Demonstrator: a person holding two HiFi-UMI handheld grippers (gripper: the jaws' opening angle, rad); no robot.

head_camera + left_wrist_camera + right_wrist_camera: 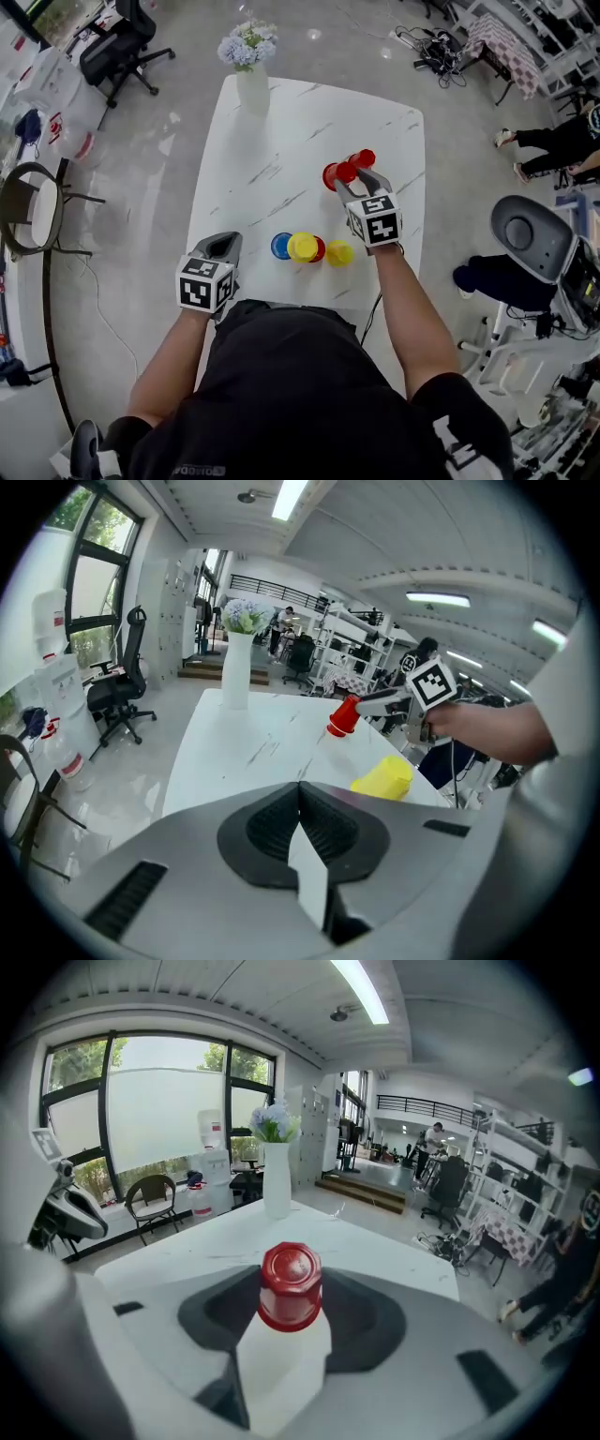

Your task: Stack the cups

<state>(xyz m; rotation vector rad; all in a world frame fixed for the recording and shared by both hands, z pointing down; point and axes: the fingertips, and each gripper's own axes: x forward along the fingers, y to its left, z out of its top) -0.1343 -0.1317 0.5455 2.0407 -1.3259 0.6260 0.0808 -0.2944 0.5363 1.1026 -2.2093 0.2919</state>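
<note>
The red cup (291, 1286) is clamped between the two jaws of the right gripper (354, 174), which holds it in the air over the far right part of the table (281, 131). The cup is smooth and shiny, like plastic. It is narrow at the base and wider at the rim, and the base has many flat sides. In the right gripper view the base points up.

The table top is white and glossy with thin grey veins, like marble, and its corners are rounded.

Near the front edge the other cups stand in a short row. The blue cup (281, 246) shows from above as a round ring; I cannot tell if its mouth or its base is up. Just beside it is a yellow cup (302, 247), and the other red cup (318, 250) touches it on the right; I cannot tell if one sits inside the other. The second yellow cup (339, 253) is next, and in the left gripper view it seems to lie on its side.

The left gripper (225, 242) is at the near left edge of the table. Its jaws, with dark ribbed pads, are pressed together with nothing between them.

At the far edge a tall white vase (251, 89) holds pale blue and white flowers (247, 45).
</note>
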